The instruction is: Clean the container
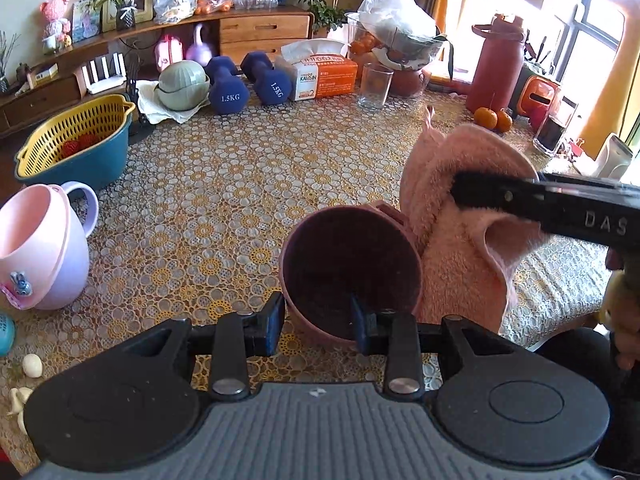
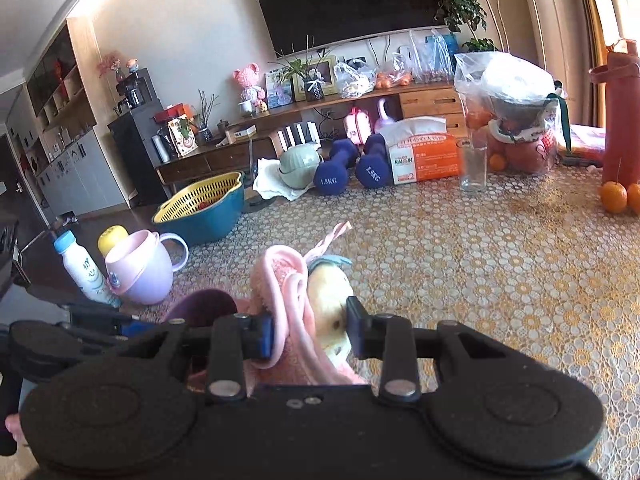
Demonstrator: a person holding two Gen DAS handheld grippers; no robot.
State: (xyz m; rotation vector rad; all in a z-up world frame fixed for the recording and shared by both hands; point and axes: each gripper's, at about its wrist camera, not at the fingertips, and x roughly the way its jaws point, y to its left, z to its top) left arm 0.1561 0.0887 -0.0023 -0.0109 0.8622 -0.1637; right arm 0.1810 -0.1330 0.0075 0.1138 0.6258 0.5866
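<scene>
A small mauve cup [image 1: 352, 268] tilts with its dark mouth toward the left wrist camera. My left gripper [image 1: 318, 322] is shut on the cup's near rim, one pad outside and one inside. A fluffy pink cloth [image 1: 460, 240] hangs just right of the cup, touching its side. In the right wrist view my right gripper [image 2: 310, 330] is shut on that pink cloth [image 2: 284, 292], which has a yellow patch. The cup [image 2: 208, 306] peeks out to its left. One finger [image 1: 520, 196] of the right gripper crosses the cloth in the left wrist view.
A lace-patterned tablecloth [image 1: 224, 200] covers the table. A pink and lilac jug [image 1: 44, 248] and a yellow strainer in a blue basin [image 1: 76, 140] stand at left. Blue dumbbells [image 1: 248, 84], a tissue pack [image 1: 320, 74], a glass [image 1: 374, 86] and a red flask [image 1: 496, 64] line the far edge.
</scene>
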